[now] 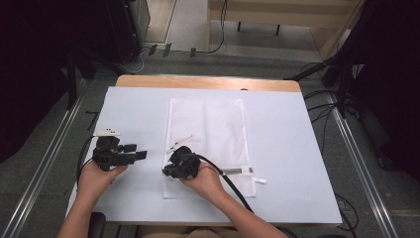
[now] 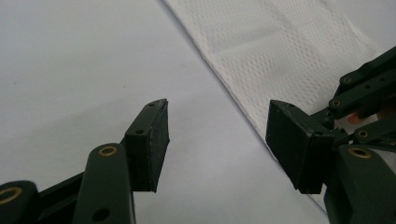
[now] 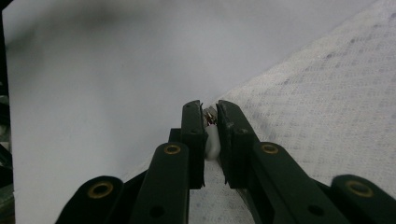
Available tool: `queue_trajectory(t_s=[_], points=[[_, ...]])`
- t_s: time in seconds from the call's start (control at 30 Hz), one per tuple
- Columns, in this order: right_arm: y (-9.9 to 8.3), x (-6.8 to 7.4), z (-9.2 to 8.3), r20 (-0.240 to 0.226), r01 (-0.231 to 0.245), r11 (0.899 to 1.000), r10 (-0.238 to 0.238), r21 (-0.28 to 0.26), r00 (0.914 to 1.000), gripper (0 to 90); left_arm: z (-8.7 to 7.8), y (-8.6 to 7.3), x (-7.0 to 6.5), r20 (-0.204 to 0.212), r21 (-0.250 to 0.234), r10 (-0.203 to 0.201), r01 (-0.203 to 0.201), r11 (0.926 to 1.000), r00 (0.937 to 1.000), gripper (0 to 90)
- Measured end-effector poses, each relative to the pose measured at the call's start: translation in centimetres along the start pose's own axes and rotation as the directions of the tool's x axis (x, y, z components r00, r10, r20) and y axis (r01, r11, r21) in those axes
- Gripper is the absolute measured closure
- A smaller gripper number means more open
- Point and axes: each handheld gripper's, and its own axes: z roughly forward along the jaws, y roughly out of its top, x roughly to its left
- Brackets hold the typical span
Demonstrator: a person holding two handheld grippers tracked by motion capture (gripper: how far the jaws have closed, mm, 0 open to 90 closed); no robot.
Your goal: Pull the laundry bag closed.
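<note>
Two grippers: one in each hand, both low over the near half of the table [image 1: 297, 148]
Mesh bag [image 1: 213, 129]: white, flat, long side running from 6 to 12 o'clock in the high view, at the middle of the pale table cover
Zip tab [image 3: 212, 140]: small white piece with a glint of metal above it, at the bag's left edge toward the near corner – about 7 o'clock of the bag's centre
Right gripper [image 1: 171, 166]: jaws drawn nearly together, pinching the zip tab between the pads; in the right gripper view the mesh lies to the right of the jaws and bare table to the left
Left gripper [image 1: 141, 155]: jaws wide, nothing between them; it sits at 9 o'clock of the bag, pointing at the bag's edge and apart from it
Left gripper view: mesh bag edge [image 2: 243, 93] crosses at 1 o'clock beyond the open pads, with the other gripper's links at the far right
Weight: light by the look – thin netting with no visible contents
Stiffness: soft and limp; it would likely sag and fold if lifted by one point
Grip surface: the open weave should catch on the pads rather than slip, though a thin layer is hard to pinch off a flat table
Fragility: low, but the netting could snag or stretch if tugged hard
Best hold: the tab for pulling, and the seamed edge beside it for the free gripper to steady the cloth
</note>
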Motion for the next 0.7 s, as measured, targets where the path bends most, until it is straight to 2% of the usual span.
queue_trajectory(t_s=[0.13, 0.23, 0.5, 0.7], points=[[-0.2, 0.1, 0.1, 0.014, 0.017, 1.000, -0.017, 0.002, 0.9998, 83.7, 0.0, 0.0, 0.0, 0.001, -0.001, 0.000, 0.000, 1.0000, 1.0000, 40.2], [-0.3, 0.2, 0.2, 0.028, 0.048, 0.999, -0.048, 0.000, 0.9985, 86.0, 0.0, 0.0, 0.0, 0.002, 0.000, 0.001, -0.001, 1.0000, 1.0000, 40.2], [-0.1, 0.2, -0.2, 0.014, 0.062, 0.998, -0.062, 0.002, 0.9980, 87.8, -0.1, -0.3, -0.5, 0.006, 0.012, 0.023, -0.023, 0.9997, 0.9997, 41.9], [0.1, 0.1, -0.7, 0.011, 0.068, 0.998, -0.068, -0.015, 0.9976, 87.8, -0.2, -0.8, -1.2, 0.040, 0.017, 0.044, -0.045, 0.9988, 0.9982, 42.6]])
